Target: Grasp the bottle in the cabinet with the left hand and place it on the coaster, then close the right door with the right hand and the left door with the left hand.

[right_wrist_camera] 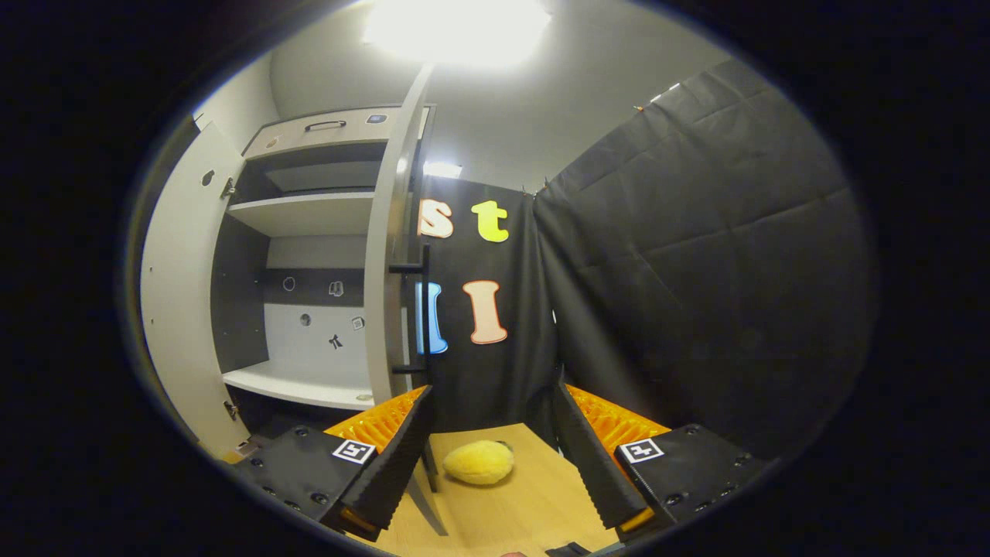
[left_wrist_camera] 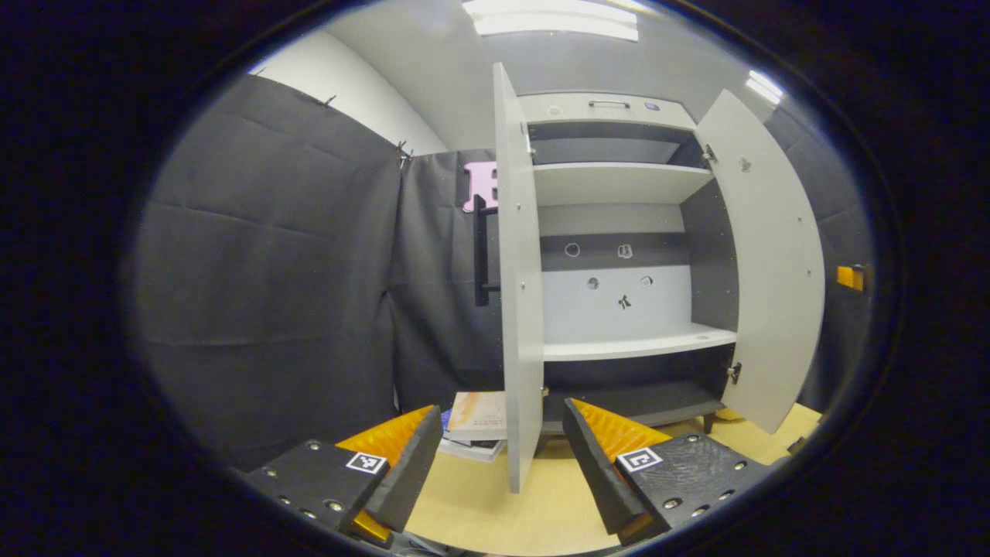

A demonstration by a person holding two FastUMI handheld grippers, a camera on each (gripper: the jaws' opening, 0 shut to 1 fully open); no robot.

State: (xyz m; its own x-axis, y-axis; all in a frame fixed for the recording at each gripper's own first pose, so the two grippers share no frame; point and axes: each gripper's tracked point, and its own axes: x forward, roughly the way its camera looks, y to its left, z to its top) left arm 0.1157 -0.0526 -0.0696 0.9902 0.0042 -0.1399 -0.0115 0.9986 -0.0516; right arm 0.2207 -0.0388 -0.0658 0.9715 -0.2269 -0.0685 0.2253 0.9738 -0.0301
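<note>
The cabinet point(left_wrist_camera: 619, 255) stands on the wooden table point(left_wrist_camera: 479, 495) with both doors swung open, and its shelves point(left_wrist_camera: 619, 182) show bare in both views; I count three shelf boards in the left gripper view, a top one, a middle one and a dark bottom one. The bottle and the coaster cannot be made out in either view, so I cannot tell where they are. The left door point(left_wrist_camera: 517, 278) is seen edge-on in the left gripper view, its lower edge standing between the two fingers of the left gripper point(left_wrist_camera: 503, 429), which is spread wide and holds nothing; whether a finger touches the door I cannot tell. A black bar handle point(left_wrist_camera: 481, 251) sits on the outer face of that door. The right door point(left_wrist_camera: 766, 271) hangs open at an angle on the far side. Beside the left door, on the table, lies a small stack of books point(left_wrist_camera: 476, 425). In the right gripper view the right gripper point(right_wrist_camera: 491, 414) is likewise spread wide and empty, its fingers apart over the table, with one fuzzy yellow ball point(right_wrist_camera: 479, 462) lying on the wood between them, not touched. The right door there stands edge-on just above the near finger, its black handle point(right_wrist_camera: 421, 317) facing the booth wall.
</note>
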